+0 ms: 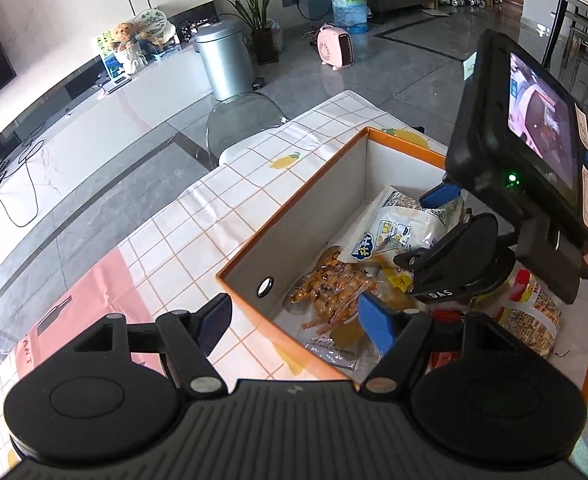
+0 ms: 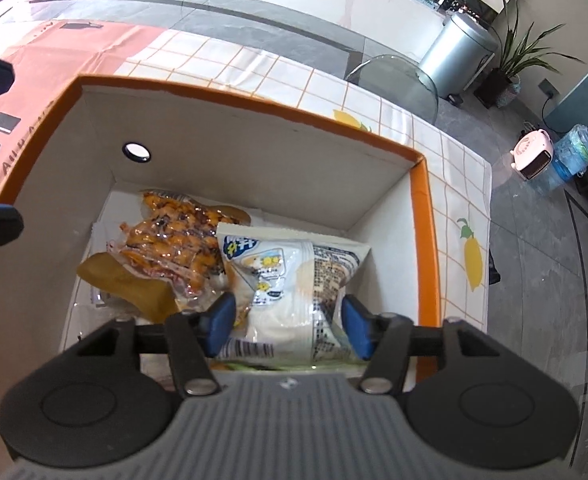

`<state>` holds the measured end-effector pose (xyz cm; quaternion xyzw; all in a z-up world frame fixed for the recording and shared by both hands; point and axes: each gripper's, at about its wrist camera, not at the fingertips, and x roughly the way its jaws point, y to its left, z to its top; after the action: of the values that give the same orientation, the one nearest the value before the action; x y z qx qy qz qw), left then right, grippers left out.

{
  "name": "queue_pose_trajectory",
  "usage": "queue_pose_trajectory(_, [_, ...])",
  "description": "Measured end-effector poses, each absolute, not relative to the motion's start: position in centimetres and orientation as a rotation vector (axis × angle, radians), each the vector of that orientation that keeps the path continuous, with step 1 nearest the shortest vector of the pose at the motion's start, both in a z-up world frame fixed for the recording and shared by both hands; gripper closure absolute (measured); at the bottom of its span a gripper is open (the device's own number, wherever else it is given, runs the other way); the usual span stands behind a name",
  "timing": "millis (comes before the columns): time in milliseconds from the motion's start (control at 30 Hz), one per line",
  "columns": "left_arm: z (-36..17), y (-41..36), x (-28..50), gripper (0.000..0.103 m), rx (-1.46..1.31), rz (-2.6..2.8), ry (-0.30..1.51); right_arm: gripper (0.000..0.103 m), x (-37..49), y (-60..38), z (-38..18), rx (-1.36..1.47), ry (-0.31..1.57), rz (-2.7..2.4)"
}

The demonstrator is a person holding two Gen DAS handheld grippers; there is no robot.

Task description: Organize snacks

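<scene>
Right wrist view: the right hand-held gripper [image 2: 288, 326] pinches a white snack packet [image 2: 290, 284] low inside the orange box [image 2: 423, 216], beside an orange-brown packet [image 2: 170, 236]. Placing seems underway; releasing comes next. The left hand-held gripper [image 1: 295, 326] hovers spread over the box's near wall.

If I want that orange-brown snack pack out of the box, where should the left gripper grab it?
Probably from above, on the flat sealed edge of the orange-brown snack pack nearest the wall with the round hole. It lies flat in the orange box, and the white packet overlaps its other side.
</scene>
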<state>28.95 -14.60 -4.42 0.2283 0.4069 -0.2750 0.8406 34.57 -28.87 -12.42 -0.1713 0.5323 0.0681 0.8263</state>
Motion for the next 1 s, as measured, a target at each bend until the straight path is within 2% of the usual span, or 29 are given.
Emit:
queue_pose_trajectory(67, [-4.0, -14.1, 28.5, 0.018, 0.471, -0.575, 0.858, 0.04, 34.3, -28.8, -12.0, -0.365, 1.128, 0.136])
queue_pose_trajectory(200, [-3.0, -13.1, 27.3, 0.018, 0.445, -0.566, 0.855, 0.038, 33.4, -28.4, -10.9, -0.367, 1.117, 0.126])
queue_pose_trajectory(600, [1.9, -8.1, 21.6, 0.018, 0.34, -0.492, 0.797, 0.038, 27.0, -26.6, -4.7, -0.362, 1.037, 0.084])
queue_pose_trajectory(1000, [3.2, -2.0, 13.6, 0.018, 0.223, -0.383, 0.728, 0.038, 17.1, -21.8, 0.0, -0.225, 0.864, 0.13])
